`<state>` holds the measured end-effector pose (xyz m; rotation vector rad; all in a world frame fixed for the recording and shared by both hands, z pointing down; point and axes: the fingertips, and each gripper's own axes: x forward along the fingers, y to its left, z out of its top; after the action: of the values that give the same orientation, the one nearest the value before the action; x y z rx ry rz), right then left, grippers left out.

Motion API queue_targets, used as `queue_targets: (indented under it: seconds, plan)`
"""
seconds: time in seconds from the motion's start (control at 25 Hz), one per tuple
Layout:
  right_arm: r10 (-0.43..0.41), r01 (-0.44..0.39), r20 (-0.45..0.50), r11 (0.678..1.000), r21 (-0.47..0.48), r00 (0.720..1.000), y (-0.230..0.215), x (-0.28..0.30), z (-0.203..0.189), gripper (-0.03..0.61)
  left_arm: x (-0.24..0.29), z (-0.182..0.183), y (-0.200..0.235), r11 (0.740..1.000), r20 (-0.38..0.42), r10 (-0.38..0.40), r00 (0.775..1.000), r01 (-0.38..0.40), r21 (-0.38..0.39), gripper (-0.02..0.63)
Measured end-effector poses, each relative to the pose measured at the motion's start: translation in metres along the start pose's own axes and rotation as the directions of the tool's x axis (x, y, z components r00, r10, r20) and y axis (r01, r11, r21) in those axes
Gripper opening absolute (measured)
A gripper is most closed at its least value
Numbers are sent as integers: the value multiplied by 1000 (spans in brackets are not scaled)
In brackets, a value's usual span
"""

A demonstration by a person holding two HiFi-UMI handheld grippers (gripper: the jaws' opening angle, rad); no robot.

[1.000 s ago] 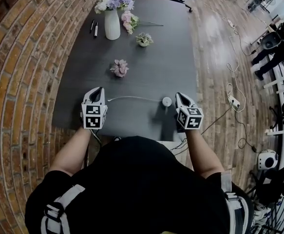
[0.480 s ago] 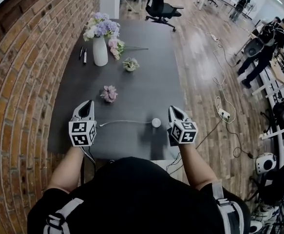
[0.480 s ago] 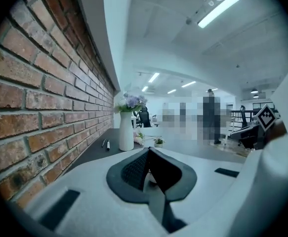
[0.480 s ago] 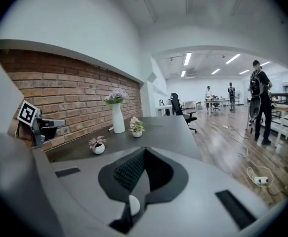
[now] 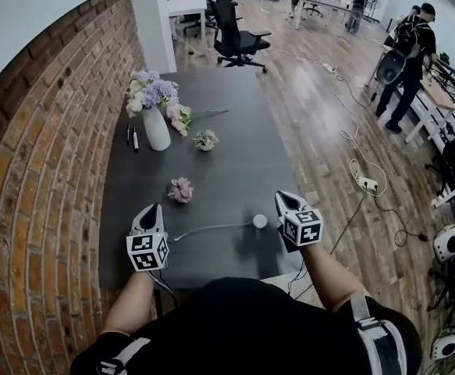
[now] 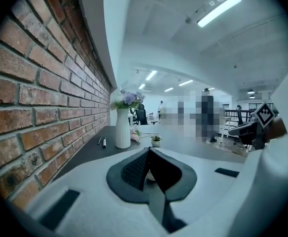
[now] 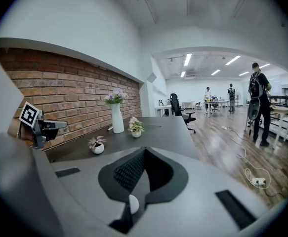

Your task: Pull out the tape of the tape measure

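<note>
A small round white tape measure [image 5: 259, 221] lies on the dark grey table [image 5: 227, 170] near its front edge. Its thin tape [image 5: 211, 228] runs out leftwards along the tabletop, and its end lies free just right of my left gripper [image 5: 156, 208]. That gripper hovers at the left of the tape, shut [image 6: 148, 149] on nothing. My right gripper [image 5: 282, 197] is just right of the tape measure's case, also shut [image 7: 144, 151] and empty. In the right gripper view the white case [image 7: 133, 203] shows below the closed jaws.
A white vase of flowers [image 5: 156, 127], two pens [image 5: 131, 137] and two small flower pots [image 5: 181, 190] [image 5: 206, 140] stand farther back on the table. A brick wall [image 5: 47, 178] runs along the left. An office chair [image 5: 235, 33] stands beyond the table; people [image 5: 410, 45] and floor cables [image 5: 364, 182] are at the right.
The head view has tilted up and shows more of the room. Both grippers stay shut beside the tape measure, which lies where it was with its tape out.
</note>
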<state>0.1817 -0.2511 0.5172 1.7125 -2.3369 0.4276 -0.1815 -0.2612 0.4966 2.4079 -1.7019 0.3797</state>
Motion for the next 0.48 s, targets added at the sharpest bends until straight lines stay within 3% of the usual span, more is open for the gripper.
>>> queue_targets:
  seconds: [0.48]
  plan:
    - [-1, 1, -43, 1000, -1, 999, -4, 1, -16, -5, 7, -3, -4, 1000, -21, -24, 999, 24, 4, 9]
